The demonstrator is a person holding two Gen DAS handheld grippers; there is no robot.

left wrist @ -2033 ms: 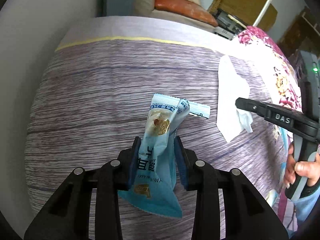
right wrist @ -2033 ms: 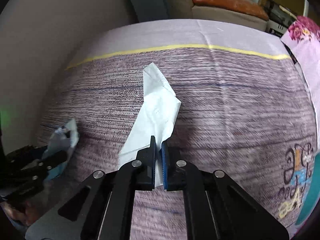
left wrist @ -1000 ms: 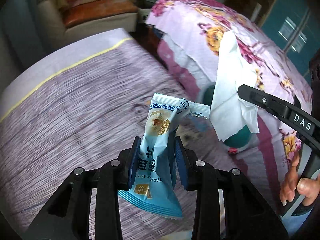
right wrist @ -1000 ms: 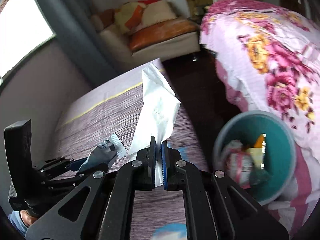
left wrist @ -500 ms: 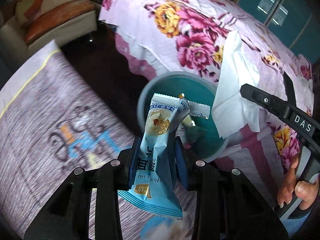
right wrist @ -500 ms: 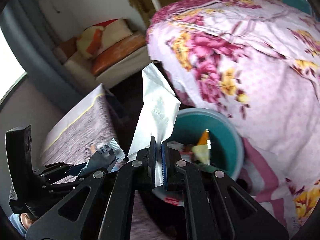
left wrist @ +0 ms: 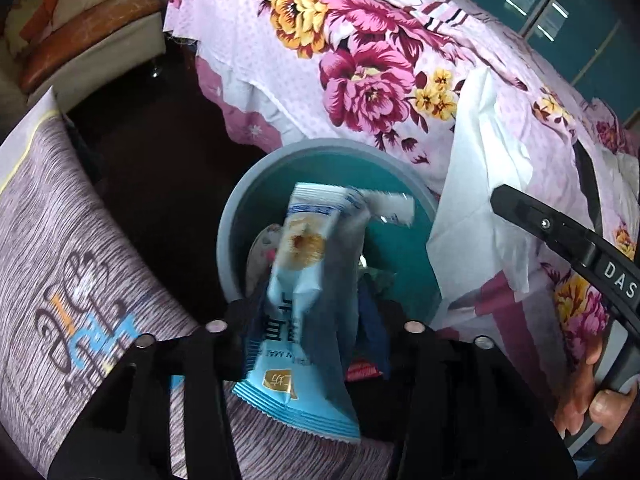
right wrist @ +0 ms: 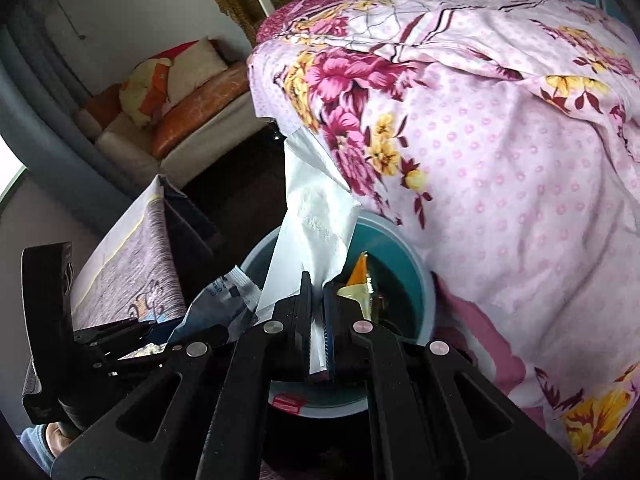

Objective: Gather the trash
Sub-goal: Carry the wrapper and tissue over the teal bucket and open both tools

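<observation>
A light-blue snack wrapper [left wrist: 304, 272] hangs blurred and tilted between the jaws of my left gripper [left wrist: 310, 328], which are opening; the pads no longer press it. Right below stands a teal waste bin [left wrist: 240, 216] with several wrappers inside. My right gripper [right wrist: 318, 292] is shut on a white tissue [right wrist: 316, 216] that stands up above the bin's rim [right wrist: 424, 280]. In the left wrist view the tissue [left wrist: 480, 208] hangs over the bin's right edge. The right wrist view shows the wrapper [right wrist: 224, 296] at the bin's left side.
A bed with a pink floral cover [left wrist: 400, 40] rises close behind and right of the bin. The table with the purple striped cloth [left wrist: 60, 220] lies to the left. A sofa with cushions [left wrist: 88, 40] stands beyond a strip of dark floor.
Both grippers have swung off the table to above the bin. The left jaws have spread and the wrapper has slipped loose and tilted. The tissue stays pinched in the right gripper.
</observation>
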